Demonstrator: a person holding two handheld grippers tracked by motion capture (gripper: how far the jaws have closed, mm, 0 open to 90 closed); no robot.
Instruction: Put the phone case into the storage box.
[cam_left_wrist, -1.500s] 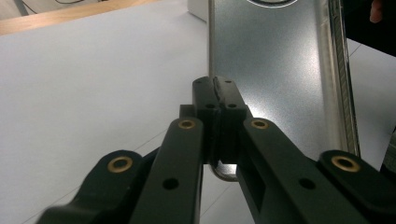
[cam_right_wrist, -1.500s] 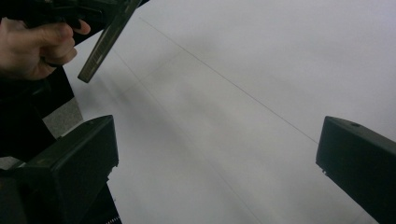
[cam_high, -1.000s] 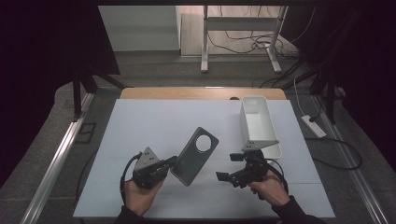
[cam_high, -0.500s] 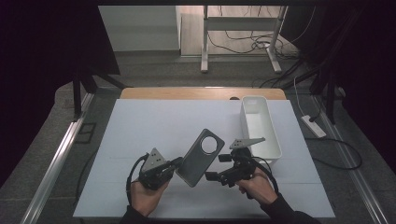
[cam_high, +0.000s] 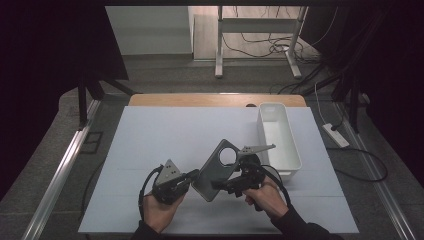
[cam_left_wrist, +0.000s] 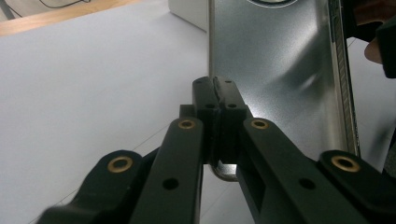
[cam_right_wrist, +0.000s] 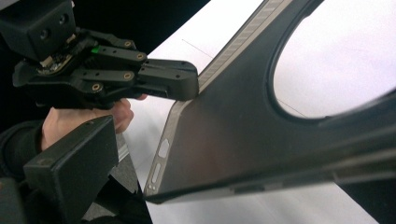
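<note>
1. The left gripper (cam_high: 192, 175) is clamped on the lower left edge of a grey phone shell (cam_high: 216, 170), a flat metal back cover with a large round camera opening near its top
2. In the left gripper view its two black jaws meet tightly on the shell's thin rim (cam_left_wrist: 215, 93), with the shiny inner face of the shell rising behind them
3. The shell is held tilted above the white counter (cam_high: 165, 135), between the two hands near the front edge
4. The right gripper (cam_high: 220, 186) is at the shell's lower right side; in the right gripper view one jaw (cam_right_wrist: 70, 168) stands apart from the shell's edge, so its jaws look open, not pressing
5. A white rectangular bin (cam_high: 292, 150) sits on the counter just right of the shell
</note>
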